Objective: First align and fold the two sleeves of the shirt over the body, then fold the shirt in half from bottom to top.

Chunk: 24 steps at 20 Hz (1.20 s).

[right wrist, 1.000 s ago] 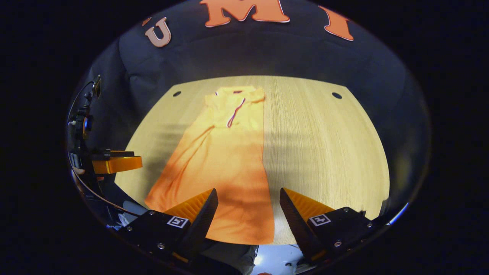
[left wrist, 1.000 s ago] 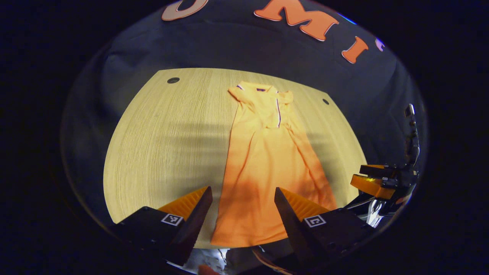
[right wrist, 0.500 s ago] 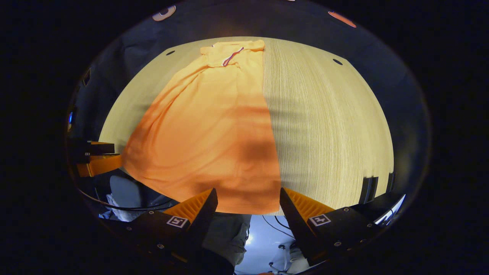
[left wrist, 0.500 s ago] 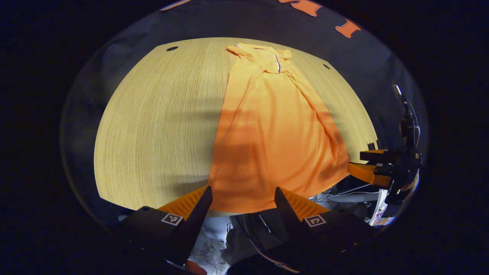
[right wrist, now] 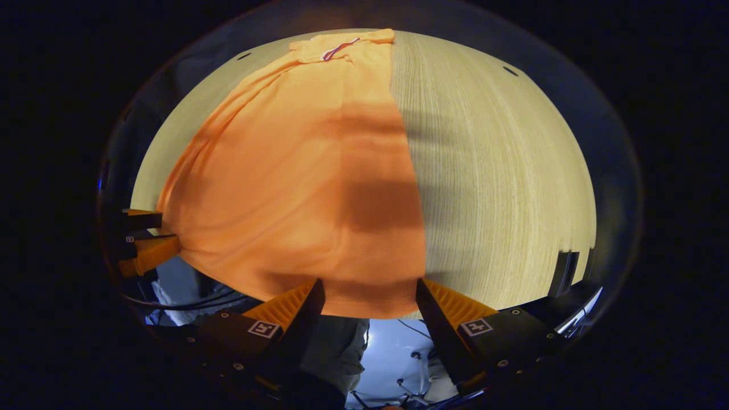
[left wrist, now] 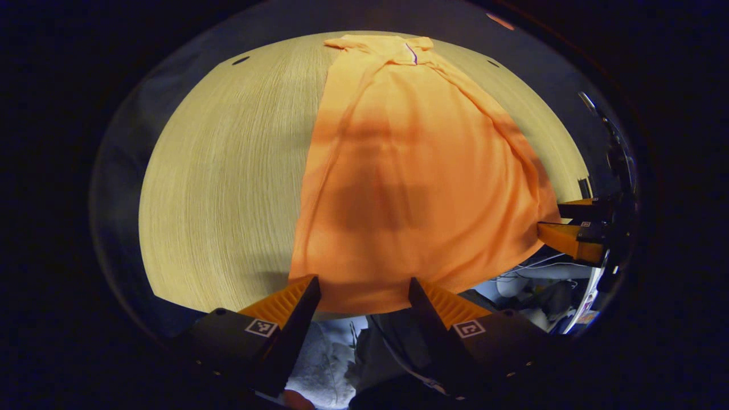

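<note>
The shirt (left wrist: 410, 171) was laid lengthwise on the table (left wrist: 228, 171), collar far and hem at the near edge just ahead of both grippers, sleeves apparently folded in. The left gripper (left wrist: 364, 290) and right gripper (right wrist: 367, 293) were held spread, each at a hem corner, neither nearer. Whether the fingertips touched cloth could not be told

shirt (left wrist: 410, 171) hem corners hidden behind gripper fingers, collar too small to make out
</note>
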Motion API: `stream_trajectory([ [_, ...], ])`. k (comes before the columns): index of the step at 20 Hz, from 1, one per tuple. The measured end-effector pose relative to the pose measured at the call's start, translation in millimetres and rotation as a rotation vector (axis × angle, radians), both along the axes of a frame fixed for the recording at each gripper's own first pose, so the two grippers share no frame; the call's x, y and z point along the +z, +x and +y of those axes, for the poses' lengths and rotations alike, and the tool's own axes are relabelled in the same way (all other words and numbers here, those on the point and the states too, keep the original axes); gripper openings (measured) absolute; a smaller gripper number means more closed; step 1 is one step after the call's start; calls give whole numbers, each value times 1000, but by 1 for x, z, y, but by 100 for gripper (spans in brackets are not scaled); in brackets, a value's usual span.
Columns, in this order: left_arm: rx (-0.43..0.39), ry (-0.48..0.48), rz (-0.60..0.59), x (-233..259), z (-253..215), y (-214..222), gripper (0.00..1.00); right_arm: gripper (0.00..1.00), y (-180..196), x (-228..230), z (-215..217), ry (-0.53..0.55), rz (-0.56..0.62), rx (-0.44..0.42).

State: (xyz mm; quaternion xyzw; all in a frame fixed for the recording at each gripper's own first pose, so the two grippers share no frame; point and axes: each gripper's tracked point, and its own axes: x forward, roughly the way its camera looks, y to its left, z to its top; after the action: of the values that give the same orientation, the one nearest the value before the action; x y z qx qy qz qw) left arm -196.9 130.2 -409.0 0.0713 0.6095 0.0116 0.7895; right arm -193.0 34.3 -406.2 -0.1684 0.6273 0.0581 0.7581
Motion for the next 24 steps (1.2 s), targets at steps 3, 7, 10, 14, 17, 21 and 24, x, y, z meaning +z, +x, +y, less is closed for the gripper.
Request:
stream_trajectory([
  [3, 35, 35, -35, -2, -2, 3, 100, 99, 1, 1, 2, -4, 15, 12],
  [7, 134, 26, -100, 2, 3, 13, 57, 49, 3, -3, 5, -12, 22, 41],
  [10, 107, -31, -125, 0, -2, 14, 1, 5, 9, 0, 13, 88, -7, -40],
  [14, 178, -136, -130, 3, 0, 14, 1, 5, 9, 7, 17, 127, -40, -66],
  [17, 165, -159, -160, 16, -1, 19, 1, 5, 13, 25, 28, 162, -76, -53],
  [21, 163, -236, -216, 39, -12, 33, 1, 5, 31, 49, 40, 190, -128, -46],
  [24, 159, -303, -253, 61, -21, 43, 0, 5, 41, 69, 53, 231, -164, -51],
])
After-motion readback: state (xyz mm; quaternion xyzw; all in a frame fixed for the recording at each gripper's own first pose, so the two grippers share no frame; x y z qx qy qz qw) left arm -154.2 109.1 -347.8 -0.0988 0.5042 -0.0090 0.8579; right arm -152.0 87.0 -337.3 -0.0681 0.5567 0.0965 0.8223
